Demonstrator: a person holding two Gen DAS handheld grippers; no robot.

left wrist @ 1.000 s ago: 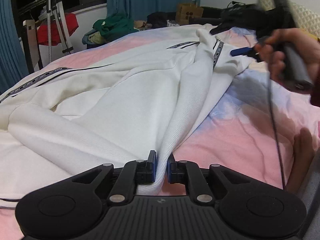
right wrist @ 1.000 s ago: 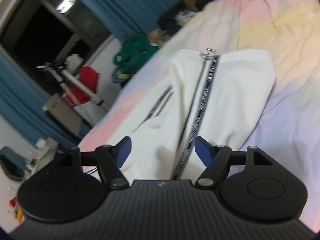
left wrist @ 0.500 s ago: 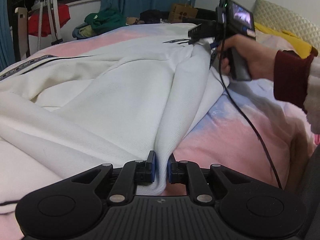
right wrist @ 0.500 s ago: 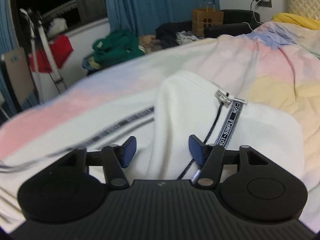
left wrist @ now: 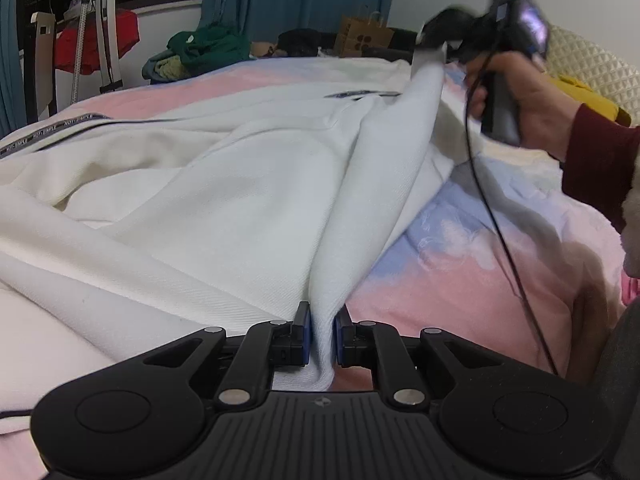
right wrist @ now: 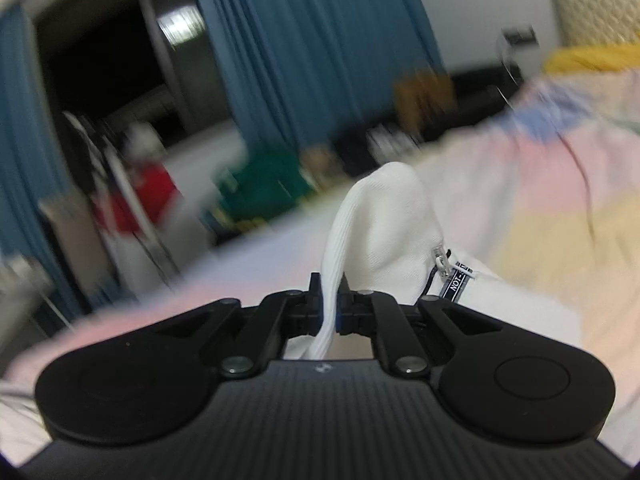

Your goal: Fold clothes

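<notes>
A white zip jacket [left wrist: 248, 184] with black lettered trim lies spread across the bed. My left gripper [left wrist: 322, 330] is shut on a fold of its near edge. My right gripper [right wrist: 329, 304] is shut on a ridge of the same jacket [right wrist: 384, 220] beside the zip pull [right wrist: 440, 260] and lifts it. In the left wrist view the right gripper [left wrist: 430, 50] shows at the far end, held by a hand, with the cloth stretched taut between the two.
The bed has a pink, blue and yellow cover [left wrist: 480, 280]. A green clothes pile [left wrist: 204, 48], a paper bag [left wrist: 362, 36] and a rack with red cloth [left wrist: 96, 44] stand behind. Blue curtains [right wrist: 312, 60] hang at the back.
My right gripper was open over the jacket's zip end; now it has shut on the cloth and lifted it. The left gripper keeps its hold on the near edge.
</notes>
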